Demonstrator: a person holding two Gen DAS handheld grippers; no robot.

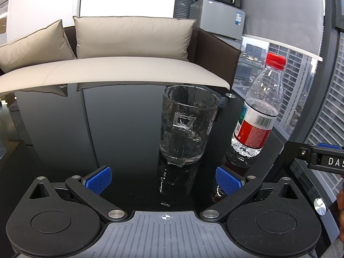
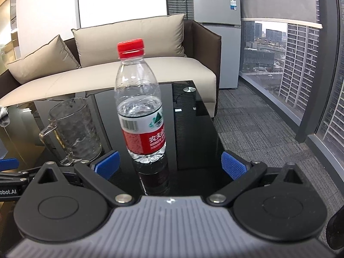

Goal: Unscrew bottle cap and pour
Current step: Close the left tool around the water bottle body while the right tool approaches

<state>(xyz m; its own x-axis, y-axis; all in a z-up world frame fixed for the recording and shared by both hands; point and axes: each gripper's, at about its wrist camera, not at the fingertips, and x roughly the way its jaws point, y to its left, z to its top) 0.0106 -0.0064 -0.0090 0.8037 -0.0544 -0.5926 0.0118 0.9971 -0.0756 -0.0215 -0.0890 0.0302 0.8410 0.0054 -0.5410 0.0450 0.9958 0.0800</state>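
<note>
Thin clear plastic bottle (image 2: 139,116), roughly half full, stood upright on black glass table (image 2: 193,129) beside glass mug (image 2: 74,129). Walls judged soft, slippery; labelled waist best gripped, red cap (image 2: 130,47) pinched separately. Left gripper (image 1: 163,179) and right gripper (image 2: 169,164) spread wide, nothing held.

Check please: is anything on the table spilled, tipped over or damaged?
Nothing stands out. The bottle stands upright with its red cap on, the glass mug is upright beside it, and the black table looks dry.
</note>
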